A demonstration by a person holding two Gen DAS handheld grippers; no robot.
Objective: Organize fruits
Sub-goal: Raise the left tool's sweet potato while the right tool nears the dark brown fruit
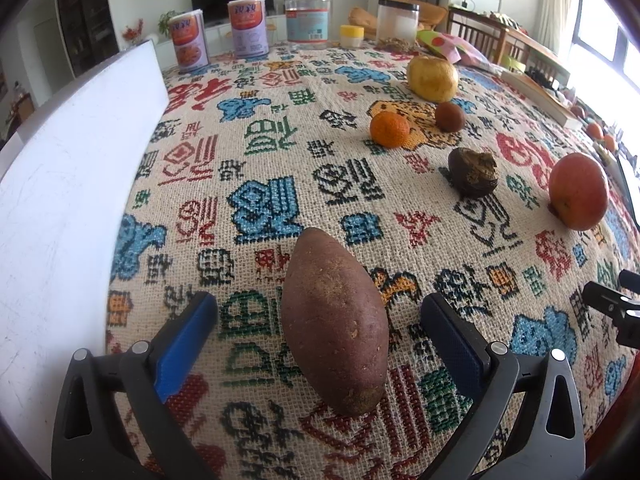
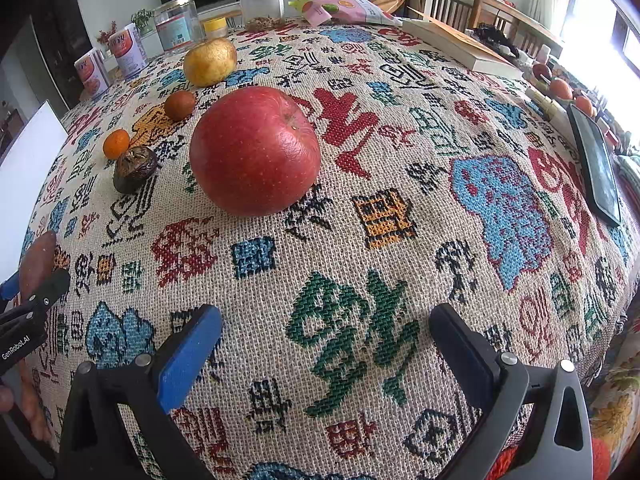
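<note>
The left claw [image 1: 320, 320] is standing released, its pads clear of the sweet potato [image 1: 334, 320] lying between them on the surface [image 1: 280, 160]. The right claw [image 2: 324, 340] is gaping empty; reaching the apple [image 2: 255, 150] ahead looks next. Far back, a clear jar [image 1: 308, 16] is looking mostly empty.

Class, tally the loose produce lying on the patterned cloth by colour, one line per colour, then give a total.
Red: 1, the apple
Orange: 1, the small mandarin
Yellow: 1, the large citrus
Brown: 1, the small round fruit
Dark brown: 1, the wrinkled fruit
Reddish-purple: 1, the sweet potato
Total: 6
</note>
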